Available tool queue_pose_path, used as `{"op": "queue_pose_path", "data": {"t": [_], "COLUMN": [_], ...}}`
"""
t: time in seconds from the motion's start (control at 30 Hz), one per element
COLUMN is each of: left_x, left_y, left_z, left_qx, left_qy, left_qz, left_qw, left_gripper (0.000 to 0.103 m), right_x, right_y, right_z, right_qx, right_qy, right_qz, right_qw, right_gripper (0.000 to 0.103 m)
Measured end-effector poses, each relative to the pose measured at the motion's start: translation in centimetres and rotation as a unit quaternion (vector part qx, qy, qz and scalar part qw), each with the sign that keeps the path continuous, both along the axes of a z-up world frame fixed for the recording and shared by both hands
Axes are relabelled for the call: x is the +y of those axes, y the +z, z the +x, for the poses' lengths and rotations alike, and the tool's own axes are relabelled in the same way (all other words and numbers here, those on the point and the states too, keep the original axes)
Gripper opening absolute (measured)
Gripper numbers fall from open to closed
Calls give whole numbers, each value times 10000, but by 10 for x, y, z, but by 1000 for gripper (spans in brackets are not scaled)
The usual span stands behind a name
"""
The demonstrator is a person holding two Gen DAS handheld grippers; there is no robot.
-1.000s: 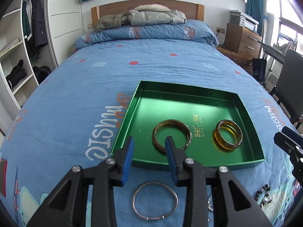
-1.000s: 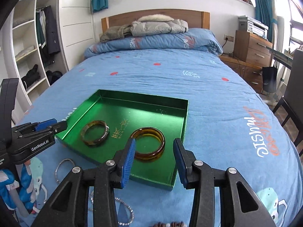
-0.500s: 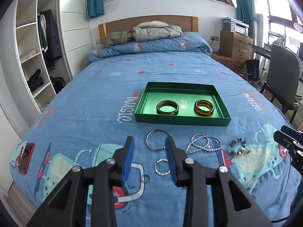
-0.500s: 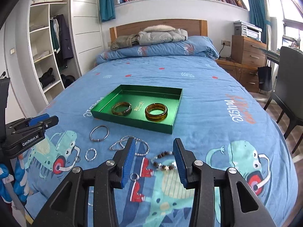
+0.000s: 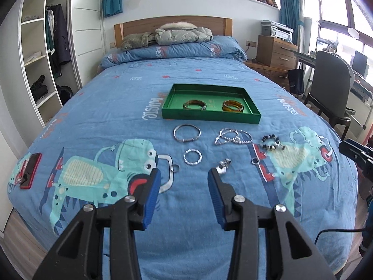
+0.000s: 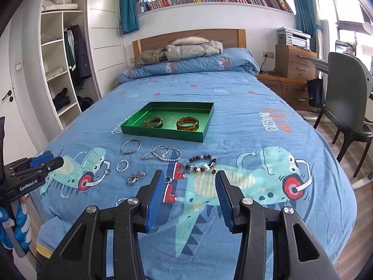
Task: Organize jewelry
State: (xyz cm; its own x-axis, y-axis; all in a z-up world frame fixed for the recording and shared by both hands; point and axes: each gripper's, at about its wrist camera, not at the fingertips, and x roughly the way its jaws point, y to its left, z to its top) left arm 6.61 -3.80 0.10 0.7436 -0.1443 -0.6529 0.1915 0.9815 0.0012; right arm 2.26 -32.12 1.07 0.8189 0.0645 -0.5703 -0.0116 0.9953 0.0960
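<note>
A green tray lies mid-bed and holds a dark bangle and an amber bangle. Loose on the cover in front of it are a silver bangle, a twisted ring, a silver chain, a bead bracelet and a metal charm. My left gripper hovers near the bed's foot, its jaws opening with nothing between them. My right gripper hovers just short of the bead bracelet, also opening and empty.
A red phone lies at the bed's left edge. Two small rings sit on the blue cover. Jackets are piled at the headboard. A grey chair and wooden drawers stand to the right, open shelves to the left.
Both grippers have drawn back from over the tray toward the foot of the bed, bringing the loose jewelry into view. The left jaws stand visibly wider.
</note>
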Motion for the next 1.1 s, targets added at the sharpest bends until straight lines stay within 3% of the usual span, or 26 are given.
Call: {"op": "queue_pose_path", "data": {"t": [0.33, 0.7, 0.8, 0.87, 0.97, 1.1], "left_x": [-35, -56, -62, -64, -63, -58], "left_y": [-77, -119, -125, -127, -128, -124], "left_z": [13, 54, 58, 61, 65, 69], "left_qx": [815, 1360, 1270, 1204, 1133, 1111], "left_qy": [-564, -746, -774, -773, -732, -643], "left_qz": [-153, -70, 190, 313, 402, 298], "left_qw": [9950, 9879, 9887, 9892, 9900, 9913], "left_gripper": [40, 39, 30, 17, 6, 6], "right_x": [-14, -21, -15, -10, 0, 16], "right_y": [-49, -84, -90, -94, -101, -110], "right_z": [7, 35, 47, 55, 70, 93], "right_qx": [429, 807, 899, 957, 1038, 1150], "right_qy": [-38, 19, 122, 211, 364, 582], "right_qz": [275, 417, 420, 421, 402, 385], "right_qw": [9987, 9959, 9950, 9943, 9931, 9909], "right_gripper": [45, 45, 45, 45, 45, 45]}}
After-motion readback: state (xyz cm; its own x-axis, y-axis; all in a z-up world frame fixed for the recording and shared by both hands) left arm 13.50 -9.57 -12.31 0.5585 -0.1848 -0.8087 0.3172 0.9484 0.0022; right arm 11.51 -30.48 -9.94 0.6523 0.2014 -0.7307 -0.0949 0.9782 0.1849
